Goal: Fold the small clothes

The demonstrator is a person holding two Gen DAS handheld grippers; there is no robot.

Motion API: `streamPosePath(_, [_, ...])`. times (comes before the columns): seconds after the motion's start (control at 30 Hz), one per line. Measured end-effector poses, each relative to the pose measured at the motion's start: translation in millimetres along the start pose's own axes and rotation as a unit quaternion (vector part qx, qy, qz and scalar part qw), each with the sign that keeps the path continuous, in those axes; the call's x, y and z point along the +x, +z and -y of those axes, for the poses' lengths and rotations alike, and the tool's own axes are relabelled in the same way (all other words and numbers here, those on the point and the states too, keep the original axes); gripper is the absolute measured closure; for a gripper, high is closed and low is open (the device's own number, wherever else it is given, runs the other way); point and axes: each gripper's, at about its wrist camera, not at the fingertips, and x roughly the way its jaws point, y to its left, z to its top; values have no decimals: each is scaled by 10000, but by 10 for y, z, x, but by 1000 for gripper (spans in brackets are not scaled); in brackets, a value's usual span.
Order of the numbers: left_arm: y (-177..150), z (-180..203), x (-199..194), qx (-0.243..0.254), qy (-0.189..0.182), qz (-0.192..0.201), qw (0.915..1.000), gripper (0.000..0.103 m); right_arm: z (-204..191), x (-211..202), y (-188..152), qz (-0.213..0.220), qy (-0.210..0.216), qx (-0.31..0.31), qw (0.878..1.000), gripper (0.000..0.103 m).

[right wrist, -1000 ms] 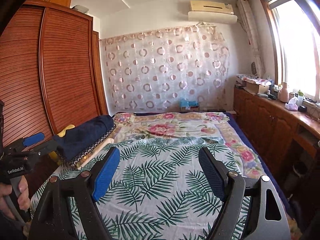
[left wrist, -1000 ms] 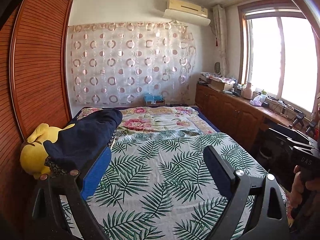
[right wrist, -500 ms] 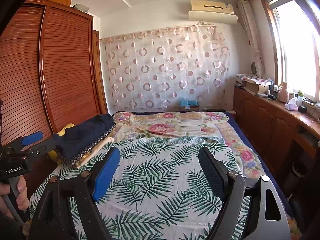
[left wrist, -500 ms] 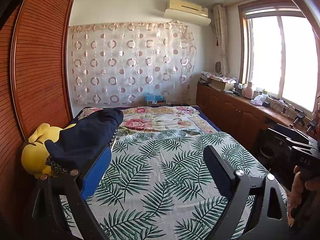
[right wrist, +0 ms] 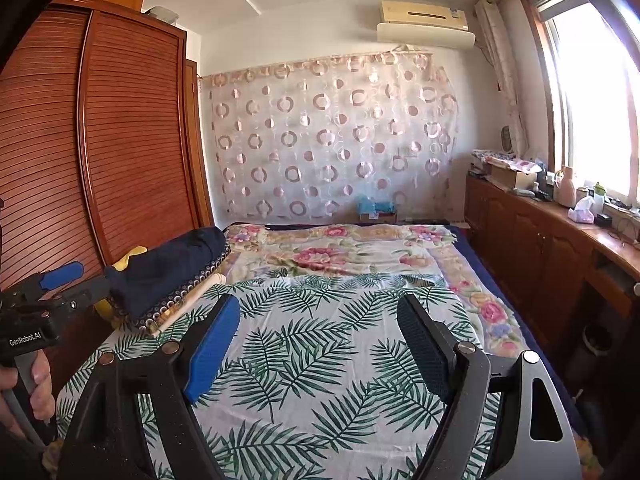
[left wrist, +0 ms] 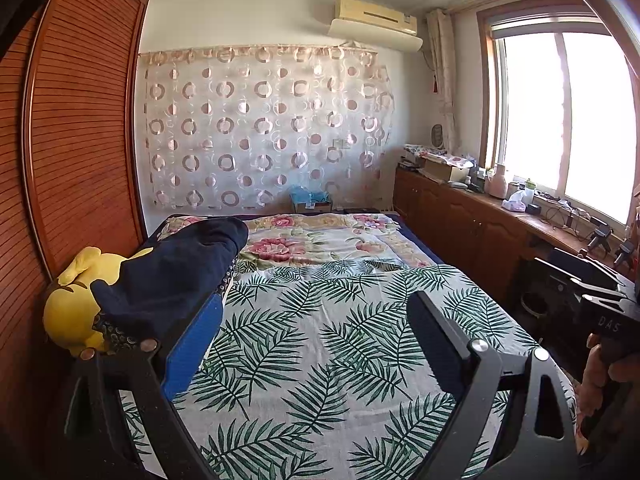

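A stack of folded clothes with a dark navy garment [left wrist: 176, 276] on top lies at the left edge of the bed; it also shows in the right wrist view [right wrist: 172, 272]. My left gripper [left wrist: 316, 320] is open and empty above the palm-leaf sheet [left wrist: 320, 340]. My right gripper [right wrist: 320, 328] is open and empty above the same sheet [right wrist: 320, 360]. The left gripper's body [right wrist: 44, 304] shows at the left of the right wrist view, held beside the stack. The right gripper's body [left wrist: 600, 300] shows at the right of the left wrist view.
A yellow plush toy [left wrist: 76, 308] lies against the wooden wardrobe [left wrist: 80, 140] left of the stack. A floral blanket [left wrist: 320, 240] covers the far half of the bed. A wooden cabinet [left wrist: 480, 220] with clutter runs along the right under the window.
Both views have shifted very slightly. Both grippers stay open and empty.
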Motion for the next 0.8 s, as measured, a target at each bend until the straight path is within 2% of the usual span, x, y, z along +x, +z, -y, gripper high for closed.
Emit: streamPosePath(0.8, [-1, -20, -3, 5, 14, 3, 10000, 9, 69, 4, -1, 4, 42, -31, 10000, 21])
